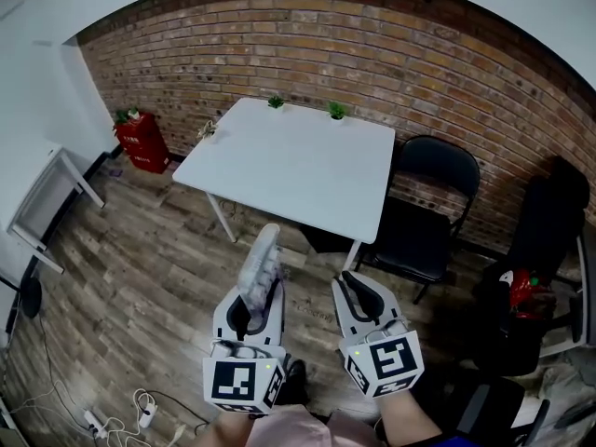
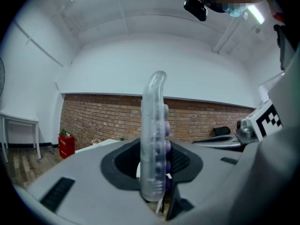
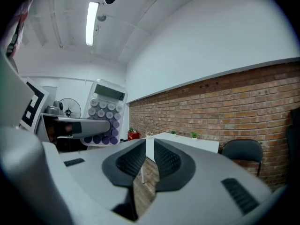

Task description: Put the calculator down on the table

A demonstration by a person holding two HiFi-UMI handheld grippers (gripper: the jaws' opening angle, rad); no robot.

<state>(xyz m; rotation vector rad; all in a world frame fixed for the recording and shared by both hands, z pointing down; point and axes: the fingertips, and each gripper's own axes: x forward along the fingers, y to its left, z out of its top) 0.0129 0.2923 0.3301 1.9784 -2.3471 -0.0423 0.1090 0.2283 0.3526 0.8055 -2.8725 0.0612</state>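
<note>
Brick wall at the back, and before it a white table with a black folding chair at its right side. The table top carries only small things along its far and left edges.

A red box stands on the wooden floor against the wall, left of the table. Something green lies on top of it; I cannot see what is inside.

My left gripper is clamped on the lower end of the calculator, which juts forward from the jaws over the floor, near the table's front edge but apart from it. In the left gripper view it stands upright and edge-on. Its case is clear plastic; round keys run in rows, grey above and purple below, under a pale display, and they face my right gripper.

My right gripper holds nothing; its jaws stand a narrow gap apart.

Two small pots sit at the table's far edge, each with a green plant.
</note>
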